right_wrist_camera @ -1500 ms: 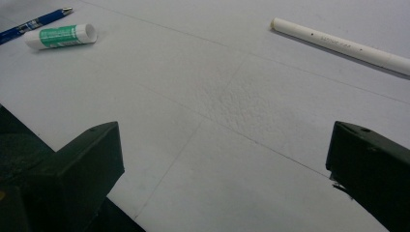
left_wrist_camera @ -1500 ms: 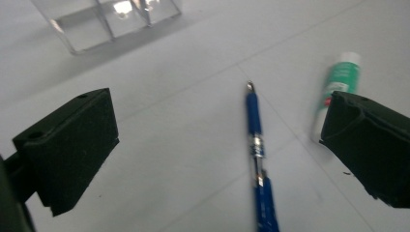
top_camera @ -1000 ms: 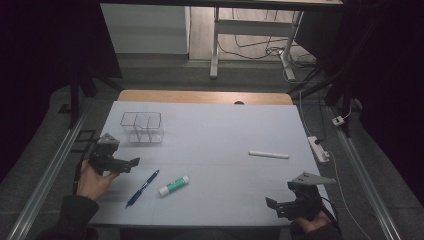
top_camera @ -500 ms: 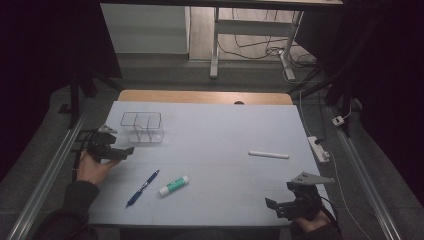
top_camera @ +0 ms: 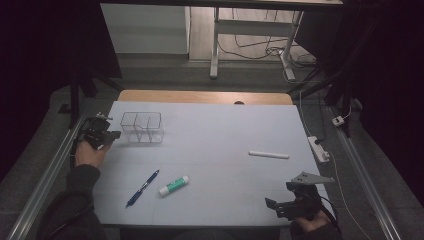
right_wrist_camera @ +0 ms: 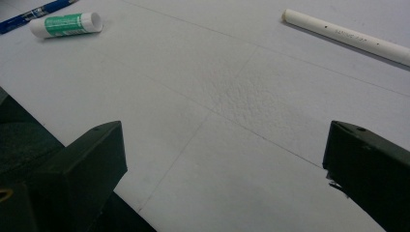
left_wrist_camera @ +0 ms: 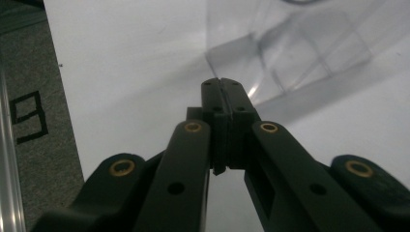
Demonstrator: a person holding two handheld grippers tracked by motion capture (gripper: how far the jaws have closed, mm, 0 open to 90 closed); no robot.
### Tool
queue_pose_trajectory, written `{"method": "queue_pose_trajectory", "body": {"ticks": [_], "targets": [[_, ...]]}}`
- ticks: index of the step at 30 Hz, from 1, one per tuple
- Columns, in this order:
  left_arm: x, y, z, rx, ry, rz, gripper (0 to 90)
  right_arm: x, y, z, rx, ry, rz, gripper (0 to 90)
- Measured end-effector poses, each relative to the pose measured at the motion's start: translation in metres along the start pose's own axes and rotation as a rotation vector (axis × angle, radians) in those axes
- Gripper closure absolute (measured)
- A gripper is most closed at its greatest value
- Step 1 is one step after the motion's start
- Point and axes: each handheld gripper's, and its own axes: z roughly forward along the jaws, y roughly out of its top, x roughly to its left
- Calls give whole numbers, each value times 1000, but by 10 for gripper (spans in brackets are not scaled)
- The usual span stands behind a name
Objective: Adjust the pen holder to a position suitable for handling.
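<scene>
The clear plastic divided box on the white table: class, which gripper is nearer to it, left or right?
Left. The left gripper, jaws shut, sits just beside the clear plastic divided box. The right gripper is at the opposite near corner of the table.

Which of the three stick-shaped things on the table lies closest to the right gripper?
The plain white stick, lying alone just beyond the right gripper. The blue pen and the green-labelled glue stick lie farther off, together.
</scene>
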Motion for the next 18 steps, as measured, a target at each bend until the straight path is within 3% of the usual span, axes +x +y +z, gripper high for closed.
{"method": "queue_pose_trajectory", "body": {"ticks": [7, 14, 18], "targets": [[11, 10, 15, -20, 7, -49, 888, 0, 0, 0, 4, 3, 0, 14], [12, 17, 22, -36, -42, -43, 889, 0, 0, 1, 7, 3, -4, 15], [9, 18, 24, -28, -35, -25, 890, 0, 0, 1, 9, 4, -3, 16]]}}
